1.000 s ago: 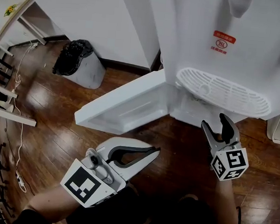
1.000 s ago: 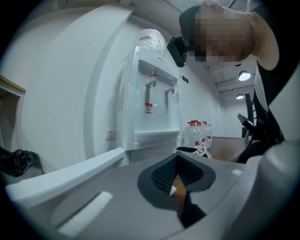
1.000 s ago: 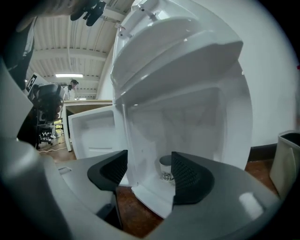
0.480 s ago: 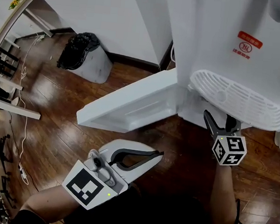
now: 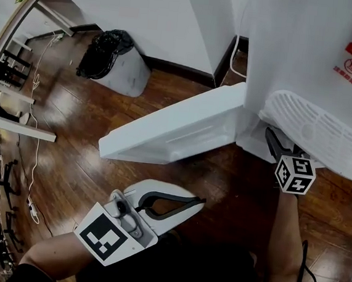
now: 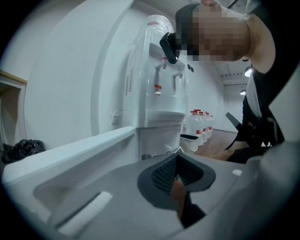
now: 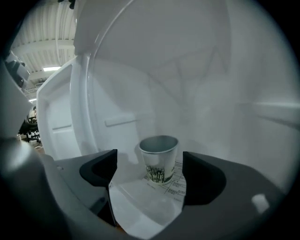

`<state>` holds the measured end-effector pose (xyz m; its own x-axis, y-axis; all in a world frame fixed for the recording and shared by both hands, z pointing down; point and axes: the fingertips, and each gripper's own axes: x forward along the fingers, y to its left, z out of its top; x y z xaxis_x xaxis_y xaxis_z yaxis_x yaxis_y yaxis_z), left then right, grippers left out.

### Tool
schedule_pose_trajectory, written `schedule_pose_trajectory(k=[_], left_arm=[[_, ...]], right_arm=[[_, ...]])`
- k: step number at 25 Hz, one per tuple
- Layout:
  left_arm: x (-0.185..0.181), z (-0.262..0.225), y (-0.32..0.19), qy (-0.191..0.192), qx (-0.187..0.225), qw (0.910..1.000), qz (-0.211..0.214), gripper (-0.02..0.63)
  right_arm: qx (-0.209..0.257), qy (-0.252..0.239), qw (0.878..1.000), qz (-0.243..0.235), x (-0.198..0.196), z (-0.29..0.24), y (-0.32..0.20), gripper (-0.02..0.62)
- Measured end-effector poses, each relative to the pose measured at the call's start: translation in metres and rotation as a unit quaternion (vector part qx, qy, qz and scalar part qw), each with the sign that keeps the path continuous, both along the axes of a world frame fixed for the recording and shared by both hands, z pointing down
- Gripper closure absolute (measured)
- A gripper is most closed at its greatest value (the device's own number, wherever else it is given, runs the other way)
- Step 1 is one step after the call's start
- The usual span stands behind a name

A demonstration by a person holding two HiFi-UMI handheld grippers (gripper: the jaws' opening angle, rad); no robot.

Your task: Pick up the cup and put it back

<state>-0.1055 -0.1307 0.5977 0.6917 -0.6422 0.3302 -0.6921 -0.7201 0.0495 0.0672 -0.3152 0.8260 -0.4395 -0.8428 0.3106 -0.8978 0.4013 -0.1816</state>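
The cup (image 7: 159,159) stands upright inside the white lower compartment of the water dispenser (image 5: 308,57), on a printed sheet (image 7: 177,185) on the compartment floor. In the right gripper view it sits straight ahead of the right gripper (image 7: 150,180), framed in the gap between the two dark pads with clear space on either side. Neither pad touches it. Those jaws have just been opening and now stand spread wide, holding nothing. The head view does not show the cup at all. There the right gripper (image 5: 280,147) reaches in under the ribbed drip tray (image 5: 325,130) at the right, its marker cube outside and its tips lost beneath the tray, while the compartment door (image 5: 171,127) swings open toward the left over the wooden floor (image 5: 76,152). The left gripper (image 5: 195,202) hangs near the person, well apart from the door, with its jaw tips pressed together and nothing between them. The left gripper view confirms this, its jaws (image 6: 178,165) meeting at the tips. That view alone shows the dispenser from the side, with its taps (image 6: 165,75) and a row of water bottles (image 6: 199,124) on the far floor. Only the head view shows the bin (image 5: 112,63) lined with a black bag at the far left wall.
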Motion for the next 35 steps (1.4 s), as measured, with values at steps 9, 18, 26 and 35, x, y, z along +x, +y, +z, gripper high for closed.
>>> schedule_pose_trajectory(k=[9, 18, 26, 35], left_arm=[[-0.014, 0.002, 0.008, -0.011, -0.017, 0.9997, 0.012, 0.29], [-0.015, 0.017, 0.034, -0.094, -0.02, 0.9921, 0.08, 0.29], [-0.014, 0.017, 0.04, -0.114, -0.01, 0.9892, 0.092, 0.29], [-0.007, 0.011, 0.049, -0.118, 0.003, 0.9857, 0.12, 0.29]], right_arm=[[-0.015, 0.008, 1.0, 0.009, -0.008, 0.028, -0.027, 0.163], [-0.02, 0.007, 0.999, 0.03, -0.007, 0.034, -0.039, 0.175], [-0.029, 0.023, 0.999, 0.035, -0.004, 0.039, -0.045, 0.237], [-0.025, 0.023, 0.999, 0.031, -0.002, 0.029, -0.032, 0.275]])
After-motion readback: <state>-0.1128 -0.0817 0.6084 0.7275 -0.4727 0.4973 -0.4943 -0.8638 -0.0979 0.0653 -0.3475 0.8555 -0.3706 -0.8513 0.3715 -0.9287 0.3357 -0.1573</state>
